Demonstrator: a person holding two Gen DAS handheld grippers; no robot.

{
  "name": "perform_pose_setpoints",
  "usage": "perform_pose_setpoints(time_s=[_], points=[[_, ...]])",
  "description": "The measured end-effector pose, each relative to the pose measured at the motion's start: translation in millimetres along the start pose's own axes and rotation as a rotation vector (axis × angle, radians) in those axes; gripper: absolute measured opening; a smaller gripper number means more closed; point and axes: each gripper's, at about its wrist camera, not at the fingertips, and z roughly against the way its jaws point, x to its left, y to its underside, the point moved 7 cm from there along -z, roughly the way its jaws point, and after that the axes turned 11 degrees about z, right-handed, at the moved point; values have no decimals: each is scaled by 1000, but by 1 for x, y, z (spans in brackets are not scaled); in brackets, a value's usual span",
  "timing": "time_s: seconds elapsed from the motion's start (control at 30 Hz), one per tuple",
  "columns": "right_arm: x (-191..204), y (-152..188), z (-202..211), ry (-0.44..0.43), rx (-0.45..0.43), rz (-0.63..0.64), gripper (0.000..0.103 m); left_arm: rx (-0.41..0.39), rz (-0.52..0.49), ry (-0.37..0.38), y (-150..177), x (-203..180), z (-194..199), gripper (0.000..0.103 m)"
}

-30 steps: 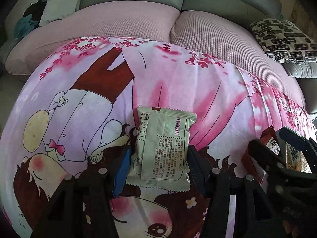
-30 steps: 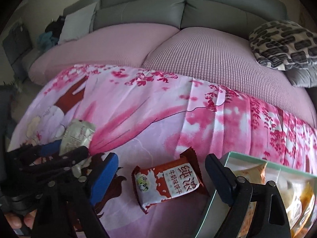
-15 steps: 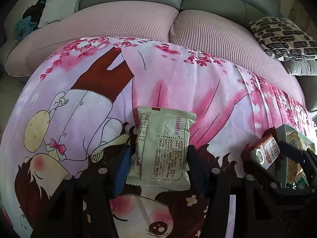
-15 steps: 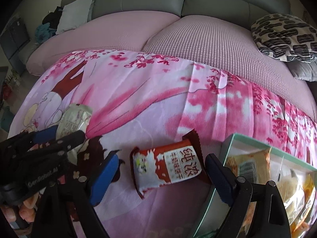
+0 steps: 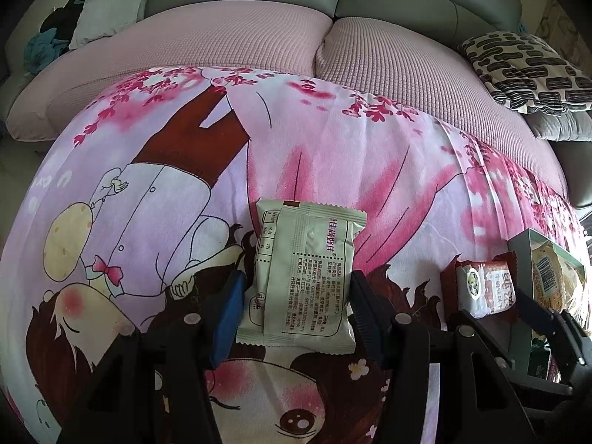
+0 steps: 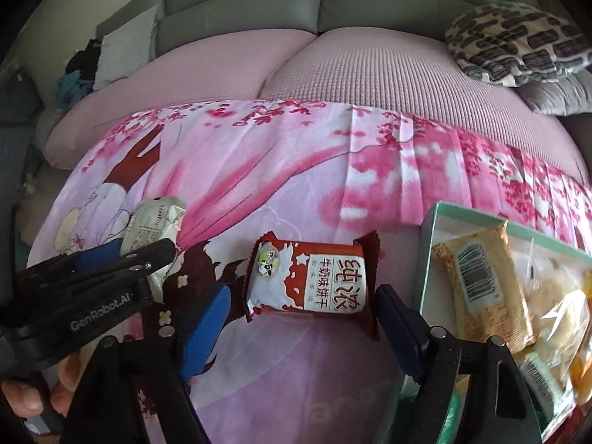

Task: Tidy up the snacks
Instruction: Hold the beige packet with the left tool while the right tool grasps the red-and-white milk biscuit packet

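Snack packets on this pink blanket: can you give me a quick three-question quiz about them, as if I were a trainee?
1. True or false: the red-and-white packet lies inside the green box.
2. Which packet sits between the left hand-held gripper's fingers? A: pale green packet. B: orange packet.
3. What do both loose packets lie on?
Key: 1 false, beside it; 2 A; 3 the pink cartoon blanket.

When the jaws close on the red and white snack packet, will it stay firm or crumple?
The red and white snack packet looks puffed and blocky, so it probably resists squeezing somewhat. Its glossy wrapper may be slippery. The crimped end flaps look thin and would likely fold. It lies flat on the blanket, so rolling seems unlikely.
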Motion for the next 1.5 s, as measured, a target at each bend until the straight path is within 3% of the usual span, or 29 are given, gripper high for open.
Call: perform_pose_setpoints(time_s=[0.3,0.4,0.6,0.77,1.0,1.5], points=[[1,0,-9,121,-11,-19,78,-6,-11,-22,0,-1,-7,59],[4,1,-12,108,-14,-26,78,-12,-16,-28,-1,-3,-8,59],[4,0,-15,127,-33,-32,78,-33,-34,-17,-2,-7,-11,71],[4,-2,-17,148,-43,-33,78,-42,-30,-15,-3,-8,-12,71],[3,-3,-16,149,-54,-32,78,-57,0,-18,-7,2,-9,54],[-2,1,-4,122,-78,-79,69,-60,33,-9,-11,10,-2,54]])
